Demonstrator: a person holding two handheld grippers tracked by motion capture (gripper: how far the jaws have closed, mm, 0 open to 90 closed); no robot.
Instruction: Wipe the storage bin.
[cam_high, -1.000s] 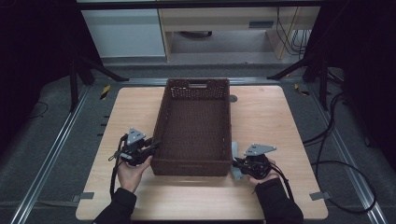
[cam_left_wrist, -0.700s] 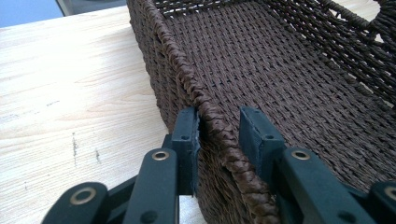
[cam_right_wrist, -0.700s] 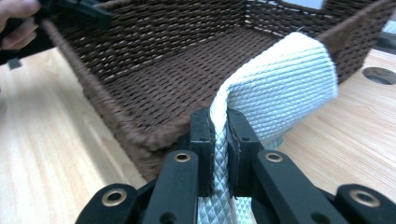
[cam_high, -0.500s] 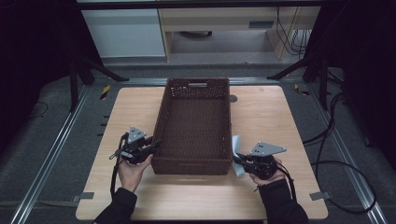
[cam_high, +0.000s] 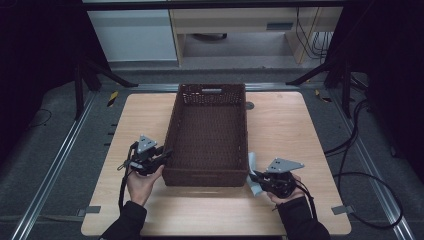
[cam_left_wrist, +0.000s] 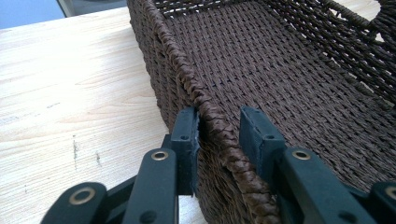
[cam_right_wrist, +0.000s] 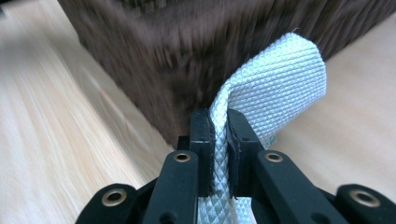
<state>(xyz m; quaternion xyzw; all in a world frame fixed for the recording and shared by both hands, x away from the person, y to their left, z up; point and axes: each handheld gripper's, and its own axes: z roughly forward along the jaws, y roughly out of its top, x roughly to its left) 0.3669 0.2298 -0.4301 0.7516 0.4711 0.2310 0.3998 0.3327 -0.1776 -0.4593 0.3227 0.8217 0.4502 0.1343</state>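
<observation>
A dark brown woven basket (cam_high: 209, 135) stands lengthwise at the middle of the light wooden surface (cam_high: 295, 130); its interior appears empty.

Left tool (cam_high: 162, 154): positioned at the basket's near-left corner. In the left gripper view (cam_left_wrist: 219, 128) its jaws straddle the braided rim (cam_left_wrist: 187, 70), one outside the wall and one inside. The outer jaw is against or just beside the weave, while a clear gap remains at the inner jaw. The tool is partly open and has not clamped the rim.

Right tool (cam_high: 254, 176): just off the basket's near-right corner. In the right gripper view (cam_right_wrist: 219, 130) its jaws are pressed together on a pale, diamond-textured cloth strip (cam_right_wrist: 280, 88), which rises from between them and curls over toward the basket wall. That view is motion-blurred, so whether the strip touches the wall cannot be confirmed.

Risks, as judged from the present layout:
- The basket is not secured. Any push from the right tool, or a pull from the left before it closes, could slide or rotate it on the smooth surface.
- The cloth is pinched along a narrow section; its free end is limp and could snag on the weave and drag out of the jaws.
- If the cloth is meant for the basket, the raised rim is a likely catch point on the way in.
</observation>
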